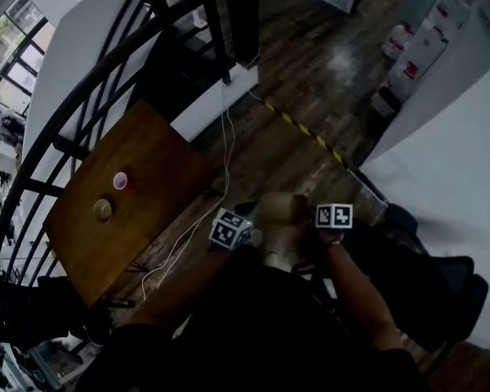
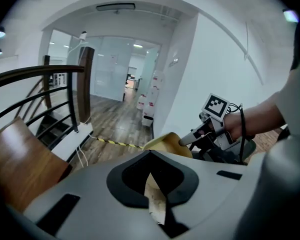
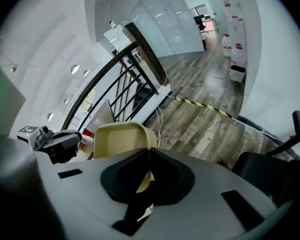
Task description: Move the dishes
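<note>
Dish [image 1: 279, 219], beige, hangs near the wooden table [image 1: 147, 235], clamped at opposite edges by left gripper [image 2: 155, 196] and right gripper [image 3: 142, 181].

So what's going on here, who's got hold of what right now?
A person holds a tan dish between both grippers. The left tongs and the right tongs are each shut on an edge of it. The dish is in the air over the wooden floor, off to the side of the brown table. A red cup and a small round brown item sit on that table.
</note>
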Motion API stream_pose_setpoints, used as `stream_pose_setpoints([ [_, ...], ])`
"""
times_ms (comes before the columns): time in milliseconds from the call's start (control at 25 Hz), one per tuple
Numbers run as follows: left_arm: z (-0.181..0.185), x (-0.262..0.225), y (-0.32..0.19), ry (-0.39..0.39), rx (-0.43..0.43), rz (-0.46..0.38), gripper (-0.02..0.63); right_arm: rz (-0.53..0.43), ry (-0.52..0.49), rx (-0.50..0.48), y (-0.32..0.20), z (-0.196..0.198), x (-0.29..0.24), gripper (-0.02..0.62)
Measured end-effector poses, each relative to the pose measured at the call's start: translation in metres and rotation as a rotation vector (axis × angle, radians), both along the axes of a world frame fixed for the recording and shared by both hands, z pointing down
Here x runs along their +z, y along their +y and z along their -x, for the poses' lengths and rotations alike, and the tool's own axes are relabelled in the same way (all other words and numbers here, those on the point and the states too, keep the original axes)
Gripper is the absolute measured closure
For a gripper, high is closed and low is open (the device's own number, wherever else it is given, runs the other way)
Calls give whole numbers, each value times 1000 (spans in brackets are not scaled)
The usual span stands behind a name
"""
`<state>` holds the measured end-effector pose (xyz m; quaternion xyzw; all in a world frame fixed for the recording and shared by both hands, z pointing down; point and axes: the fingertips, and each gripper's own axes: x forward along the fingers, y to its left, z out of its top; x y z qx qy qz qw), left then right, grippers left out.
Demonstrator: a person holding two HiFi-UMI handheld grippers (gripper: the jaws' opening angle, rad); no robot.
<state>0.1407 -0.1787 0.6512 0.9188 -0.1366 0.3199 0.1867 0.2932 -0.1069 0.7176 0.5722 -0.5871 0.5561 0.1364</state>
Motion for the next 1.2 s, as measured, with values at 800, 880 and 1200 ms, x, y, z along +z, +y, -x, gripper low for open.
stream_pose_setpoints([
  [800, 299, -3, 41, -7, -584, -7, 617, -25, -33, -497, -48, 260, -1, 574],
  [880, 339, -4, 43, -6, -628, -9, 615, -31, -31, -535, -55, 301, -6, 573],
  [1200, 474, -6, 58, -11, -684, -9, 615, -39, -58, -621, -56, 459, -7, 573],
])
